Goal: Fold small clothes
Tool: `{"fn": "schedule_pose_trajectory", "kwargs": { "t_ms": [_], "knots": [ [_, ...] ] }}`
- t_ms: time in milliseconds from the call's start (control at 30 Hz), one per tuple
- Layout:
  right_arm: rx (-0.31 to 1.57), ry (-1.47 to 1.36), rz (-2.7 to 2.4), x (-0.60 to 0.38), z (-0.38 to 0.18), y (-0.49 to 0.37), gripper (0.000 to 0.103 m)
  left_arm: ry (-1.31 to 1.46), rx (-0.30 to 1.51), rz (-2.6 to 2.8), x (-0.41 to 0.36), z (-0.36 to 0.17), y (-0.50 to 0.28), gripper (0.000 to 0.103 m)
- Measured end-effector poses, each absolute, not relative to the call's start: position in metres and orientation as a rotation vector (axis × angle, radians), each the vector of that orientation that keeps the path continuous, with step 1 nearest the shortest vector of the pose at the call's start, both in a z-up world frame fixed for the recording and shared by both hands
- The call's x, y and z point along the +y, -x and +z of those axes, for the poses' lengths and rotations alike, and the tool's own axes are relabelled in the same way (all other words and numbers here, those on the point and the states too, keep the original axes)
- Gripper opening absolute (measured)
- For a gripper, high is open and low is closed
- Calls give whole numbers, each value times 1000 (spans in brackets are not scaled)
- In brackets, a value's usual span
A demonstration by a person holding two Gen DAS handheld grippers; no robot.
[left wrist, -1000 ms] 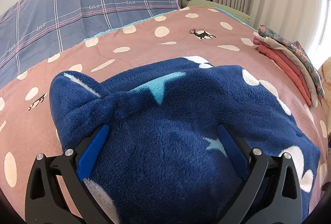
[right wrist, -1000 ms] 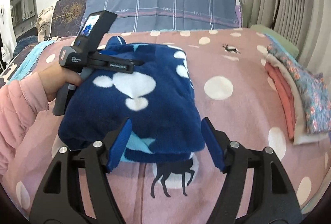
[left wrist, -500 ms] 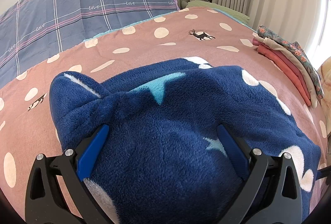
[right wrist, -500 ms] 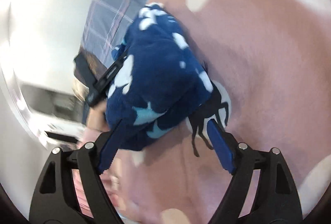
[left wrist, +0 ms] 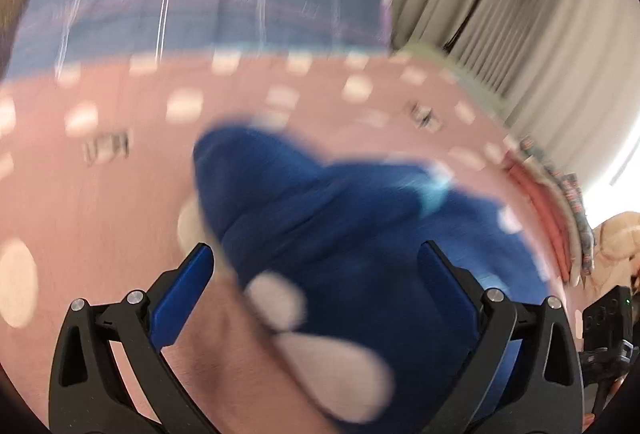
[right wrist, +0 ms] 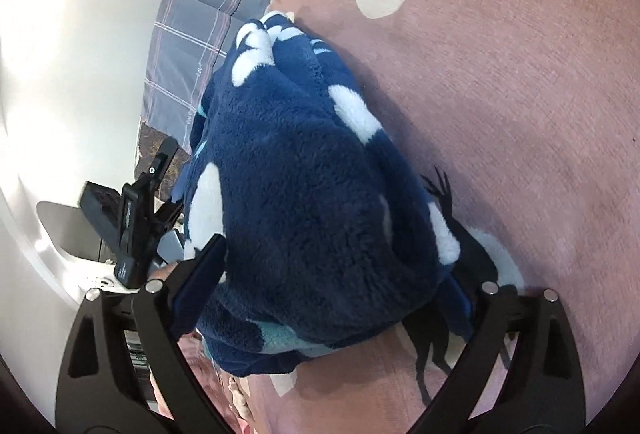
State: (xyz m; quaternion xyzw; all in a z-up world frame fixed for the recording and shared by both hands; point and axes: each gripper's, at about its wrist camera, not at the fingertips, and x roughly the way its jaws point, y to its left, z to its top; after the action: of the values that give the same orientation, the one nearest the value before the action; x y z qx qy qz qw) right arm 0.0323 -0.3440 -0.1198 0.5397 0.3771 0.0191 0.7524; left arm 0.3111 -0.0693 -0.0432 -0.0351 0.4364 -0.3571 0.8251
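Blue fleece garment (right wrist: 304, 193) between right gripper (right wrist: 332, 282) jaws, opening; on pink bedspread (right wrist: 520, 113)

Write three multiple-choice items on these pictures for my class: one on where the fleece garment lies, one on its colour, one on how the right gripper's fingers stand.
1. Where does the fleece garment lie?
A. on the pink dotted bedspread
B. on a chair
C. on the floor

2. What is its main colour?
A. red
B. navy blue
C. green

3. How do the right gripper fingers stand?
A. pinched flat together
B. out of view
C. spread wide on either side of the garment

Answers: 1 A, pink dotted cloth shows beneath it; 2 B, navy pile with white patches; 3 C, the jaws are opening, the bundle between them.
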Motion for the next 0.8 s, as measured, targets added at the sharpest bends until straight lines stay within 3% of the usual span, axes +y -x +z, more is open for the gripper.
{"fn": "schedule_pose_trajectory", "kwargs": {
  "t_ms": [100, 267, 333, 400, 467, 667, 800],
  "knots": [
    [821, -1178, 25, -345, -118, -31, 98, 256, 986, -855, -71, -64, -332, 102],
    [804, -1152, -17, -340, -116, -45, 101, 338, 929, -884, -83, -71, -346, 102],
    [785, -1134, -42, -339, -114, -49, 92, 325, 834, -925, -81, -50, -338, 102],
    [772, -1002, -61, -333, -101, -53, 70, 314, 740, -951, -76, -23, -332, 101],
    [736, -796, -50, -321, -74, -58, 62, 335, 682, -955, -64, 9, -334, 101],
    [625, -528, 83, -320, 10, -136, 55, 228, 486, -910, -34, 98, -353, 101],
    [670, -403, 97, -324, 34, -222, 53, 206, 564, -827, -12, 81, -364, 102]
  ]
}}
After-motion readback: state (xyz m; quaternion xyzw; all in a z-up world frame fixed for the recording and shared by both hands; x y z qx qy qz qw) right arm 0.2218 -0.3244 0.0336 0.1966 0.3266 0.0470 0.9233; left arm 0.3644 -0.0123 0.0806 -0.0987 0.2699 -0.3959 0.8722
